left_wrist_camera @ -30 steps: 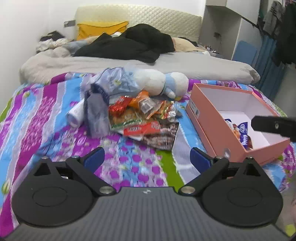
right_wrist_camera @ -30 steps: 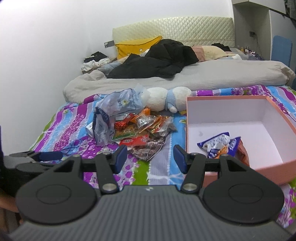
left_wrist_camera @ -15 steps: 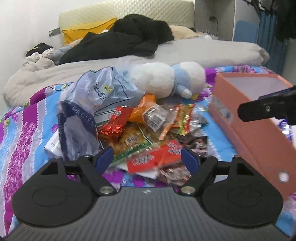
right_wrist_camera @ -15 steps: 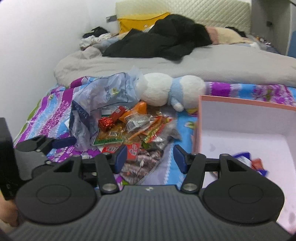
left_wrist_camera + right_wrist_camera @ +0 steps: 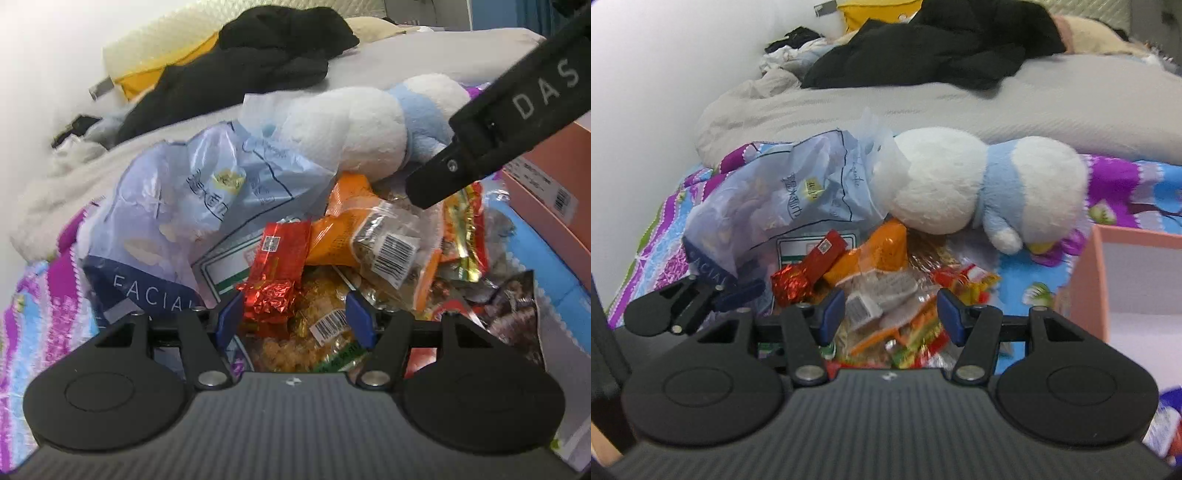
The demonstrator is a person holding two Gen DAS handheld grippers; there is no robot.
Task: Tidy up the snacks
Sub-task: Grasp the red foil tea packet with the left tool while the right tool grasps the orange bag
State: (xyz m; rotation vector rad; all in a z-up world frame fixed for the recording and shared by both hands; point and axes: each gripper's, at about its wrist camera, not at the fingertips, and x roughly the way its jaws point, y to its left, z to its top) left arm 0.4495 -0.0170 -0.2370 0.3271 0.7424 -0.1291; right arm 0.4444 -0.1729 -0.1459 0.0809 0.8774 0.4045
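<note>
The red snack wrapper (image 5: pixel 271 291) at the lower middle is crinkled, shiny foil. The clear packet (image 5: pixel 388 247) is glossy plastic film with a paper barcode label. The pale blue bag (image 5: pixel 199 192) is thin, wrinkled plastic. The plush toy (image 5: pixel 960 181) is fluffy matt cloth. The pink box (image 5: pixel 1086 280) at the right edge looks like matt cardboard.

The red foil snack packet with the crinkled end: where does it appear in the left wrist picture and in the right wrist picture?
Left wrist: red foil snack packet, centre, just beyond the left gripper's open fingertips.
Right wrist: same packet, left of centre, beyond the right gripper.
Shared landmark: the white and blue plush toy behind the pile.
</note>
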